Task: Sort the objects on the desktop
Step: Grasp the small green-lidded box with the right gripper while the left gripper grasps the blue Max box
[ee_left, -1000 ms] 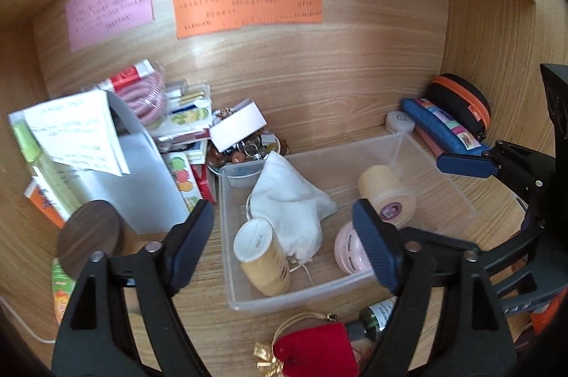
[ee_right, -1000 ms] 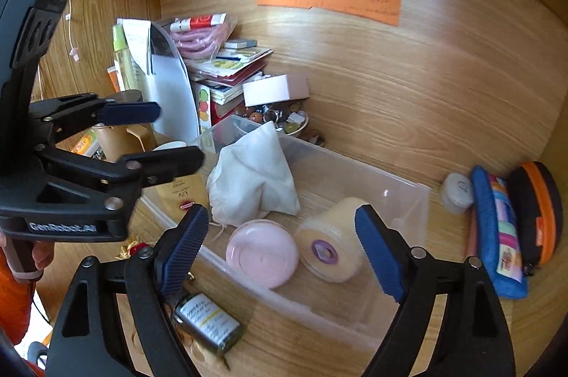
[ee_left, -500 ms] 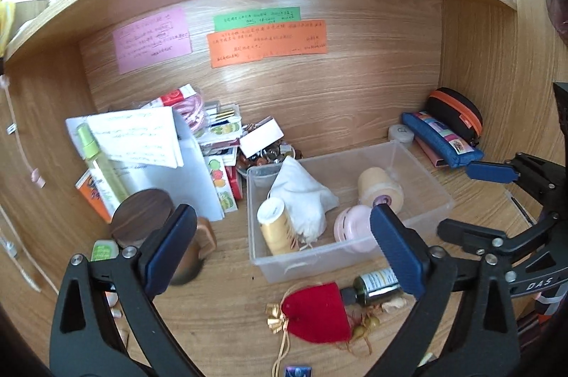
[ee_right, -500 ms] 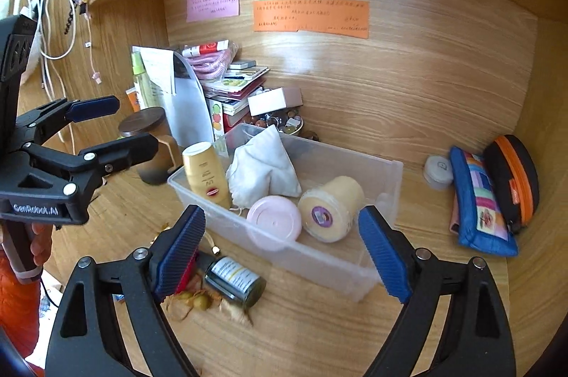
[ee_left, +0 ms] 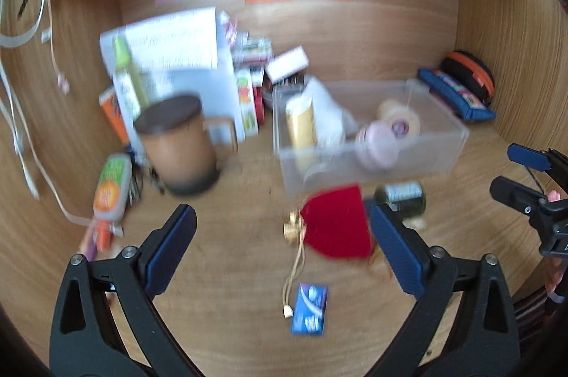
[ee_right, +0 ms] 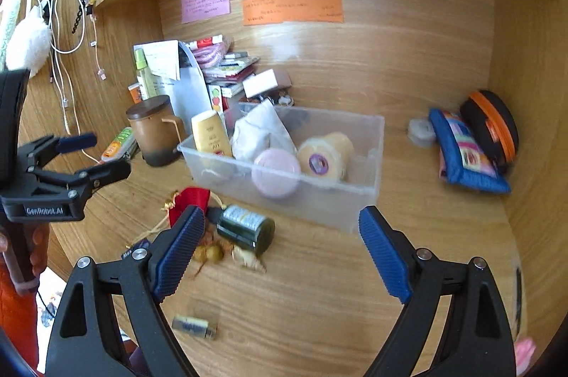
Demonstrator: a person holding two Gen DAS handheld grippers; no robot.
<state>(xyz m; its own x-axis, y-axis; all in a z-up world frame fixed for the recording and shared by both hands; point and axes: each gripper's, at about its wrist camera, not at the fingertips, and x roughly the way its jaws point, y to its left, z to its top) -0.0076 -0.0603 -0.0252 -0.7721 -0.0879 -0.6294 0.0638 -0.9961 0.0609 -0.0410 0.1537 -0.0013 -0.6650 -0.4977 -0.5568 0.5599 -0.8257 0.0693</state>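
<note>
A clear plastic bin (ee_right: pixel 369 142) (ee_left: pixel 454 142) stands mid-desk and holds a yellow bottle (ee_right: pixel 211 134), a white cloth pouch (ee_right: pixel 261 130), a pink round case (ee_right: pixel 275 171) and a cream jar (ee_right: pixel 328 157). In front of it lie a red pouch (ee_left: pixel 337 228) (ee_right: pixel 190 199), a dark green bottle (ee_right: pixel 245 228) (ee_left: pixel 401 201) and some nuts (ee_right: pixel 213 254). A small blue packet (ee_left: pixel 309 309) lies nearer. My left gripper (ee_left: pixel 280 252) is open and empty, above the desk before the red pouch. My right gripper (ee_right: pixel 280 256) is open and empty, in front of the bin.
A brown lidded mug (ee_right: pixel 154 130) (ee_left: pixel 177 146) stands left of the bin, before stacked books and papers (ee_right: pixel 227 68). A blue pencil case (ee_right: pixel 465 153) and a black-orange case (ee_right: pixel 491 125) lie at the right wall. A small wrapped piece (ee_right: pixel 194 327) lies near the front edge.
Both grippers have pulled back from the bin toward the front of the desk, so more of the desk shows. Both stay open and empty. The left view is blurred by motion.
</note>
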